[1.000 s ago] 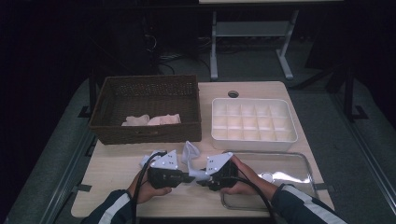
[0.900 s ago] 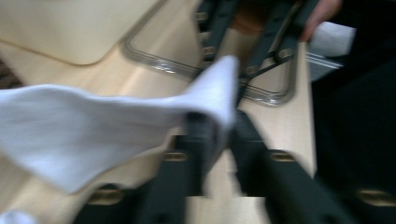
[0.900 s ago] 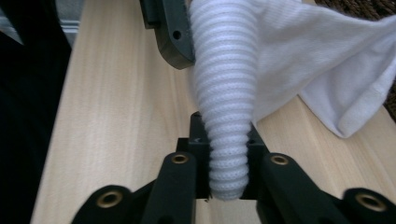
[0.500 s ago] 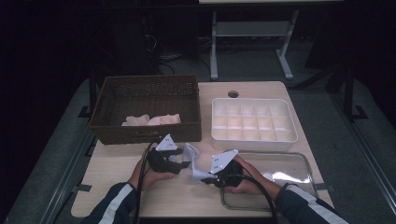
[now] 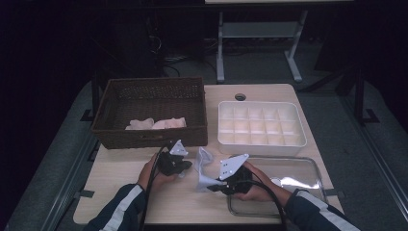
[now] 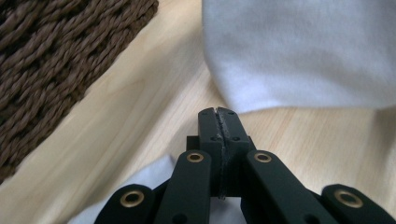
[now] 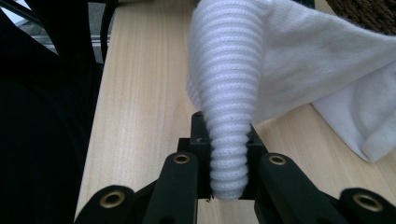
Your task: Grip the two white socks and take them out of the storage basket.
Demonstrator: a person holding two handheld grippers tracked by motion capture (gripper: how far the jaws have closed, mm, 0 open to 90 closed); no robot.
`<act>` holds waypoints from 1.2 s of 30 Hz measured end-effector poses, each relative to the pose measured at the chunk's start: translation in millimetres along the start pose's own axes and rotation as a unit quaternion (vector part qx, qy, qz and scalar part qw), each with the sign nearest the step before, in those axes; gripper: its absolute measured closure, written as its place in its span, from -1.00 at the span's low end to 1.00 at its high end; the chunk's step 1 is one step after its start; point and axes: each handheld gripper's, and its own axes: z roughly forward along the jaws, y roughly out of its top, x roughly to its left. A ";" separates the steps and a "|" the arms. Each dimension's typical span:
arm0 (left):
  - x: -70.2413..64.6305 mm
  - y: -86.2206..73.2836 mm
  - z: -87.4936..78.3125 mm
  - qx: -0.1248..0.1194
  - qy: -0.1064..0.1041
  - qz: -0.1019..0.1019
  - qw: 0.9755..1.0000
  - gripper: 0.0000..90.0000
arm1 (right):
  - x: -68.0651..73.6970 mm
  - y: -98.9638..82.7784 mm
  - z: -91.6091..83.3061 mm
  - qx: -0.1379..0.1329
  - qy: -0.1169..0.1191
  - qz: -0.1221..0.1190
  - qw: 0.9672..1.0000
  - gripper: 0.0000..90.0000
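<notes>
**White sock pinched by right jaws, left jaws closed beside it**

White sock (image 5: pixel 204 169) sits near the front middle of the worktop (image 5: pixel 120 202), between the two grippers. Right gripper (image 7: pixel 228 154) has its jaws clamped on the ribbed cuff; the cuff runs up out of the jaws, and the rest of the sock drapes right and down onto the wood. In the high view the right gripper (image 5: pixel 211 185) holds the sock partly lifted. Left gripper (image 6: pixel 219 114): jaws just snapped closed, pads meeting. White cloth lies under the jaws at the bottom edge and more ahead of the tips; tips are just short of that edge, and whether any cloth is pinched is unclear.

Wicker basket (image 5: pixel 149 115) is close behind the left gripper (image 5: pixel 185 166), its wall just beside. Clear tray (image 5: pixel 298 178) lies under the right hand. White divided box (image 5: pixel 262 127) is behind it. Bare wood at front left.
</notes>
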 end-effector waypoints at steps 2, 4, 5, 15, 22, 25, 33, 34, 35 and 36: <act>3.9 -1.9 -5.0 -0.032 -0.005 -0.017 0.999 0.92 | 0.5 -0.1 0.1 0.002 0.002 0.002 1.000 0.81; 4.8 0.8 -10.5 -0.067 -0.023 -0.025 0.997 0.56 | 1.9 0.7 0.3 0.000 0.007 0.002 1.000 0.81; 4.1 2.5 -11.7 -0.075 -0.020 -0.028 0.997 0.09 | 2.6 1.5 0.6 -0.001 0.007 -0.004 1.000 0.81; -6.6 21.5 -35.9 -0.182 -0.038 -0.038 0.982 -0.38 | 4.1 2.2 -2.4 0.006 0.002 -0.008 1.000 0.80; -8.1 40.5 -20.8 -0.167 -0.036 -0.027 0.985 -0.42 | 8.0 1.5 6.3 0.028 0.012 -0.017 0.999 0.80; -7.8 45.5 -5.5 -0.136 -0.024 -0.030 0.990 -0.42 | 8.4 1.1 7.2 0.028 0.016 -0.021 0.999 0.80; -2.3 43.6 23.7 -0.048 0.006 -0.026 0.999 0.08 | 10.6 0.5 5.6 0.028 0.023 -0.020 0.999 0.80; -2.4 43.1 23.5 -0.039 0.009 -0.021 0.999 0.26 | 10.8 0.6 5.4 0.027 0.024 -0.022 0.999 0.80; -2.5 40.5 21.4 -0.025 0.021 -0.020 0.999 0.46 | 11.5 0.5 4.1 0.028 0.025 -0.021 0.999 0.80; -2.5 40.5 21.4 -0.025 0.021 -0.020 0.999 0.58 | 11.5 0.5 4.1 0.028 0.025 -0.021 0.999 0.80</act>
